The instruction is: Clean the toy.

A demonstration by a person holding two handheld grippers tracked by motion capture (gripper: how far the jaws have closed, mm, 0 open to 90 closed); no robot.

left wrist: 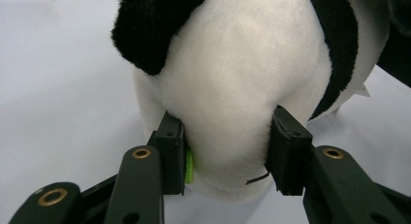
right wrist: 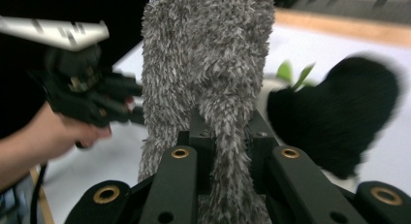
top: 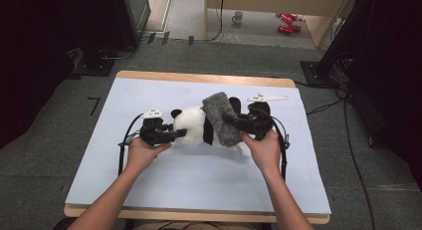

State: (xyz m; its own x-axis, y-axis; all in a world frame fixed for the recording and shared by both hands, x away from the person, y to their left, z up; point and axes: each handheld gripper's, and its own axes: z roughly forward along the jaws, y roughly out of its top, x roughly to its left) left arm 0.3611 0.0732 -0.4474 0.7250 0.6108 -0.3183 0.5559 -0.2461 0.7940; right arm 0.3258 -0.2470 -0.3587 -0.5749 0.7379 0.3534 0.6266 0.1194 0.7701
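Black jaws of the right gripper [right wrist: 231,136] rise closest to the lens in the right gripper view, clamped together on a fold of the grey fuzzy cloth [right wrist: 208,64]. The cloth stands up from between the pads and spreads wider above them. Beyond the fingertips, to their right in that view, lies a black plush limb of the panda toy [right wrist: 339,117], with small green leaves showing just behind the cloth.

From above, the right gripper [top: 234,121] points toward the left gripper, and the grey fuzzy cloth [top: 221,118] drapes across the middle of the panda toy [top: 191,125], which lies on its side on the pale blue table cover [top: 199,180]. The person's right hand [top: 263,148] holds the gripper body from the near side.

Left gripper [left wrist: 228,151]: the jaws stand part-way apart, with the white plush of the panda toy [left wrist: 232,78] bulging between them. Both pads press into the plush, one on each flank; a green tag sits against the left pad. A black ear lies above and to the left of the fingertips. In the high view the left gripper [top: 181,133] meets the toy's head end, and the left hand [top: 147,150] grasps it from below.
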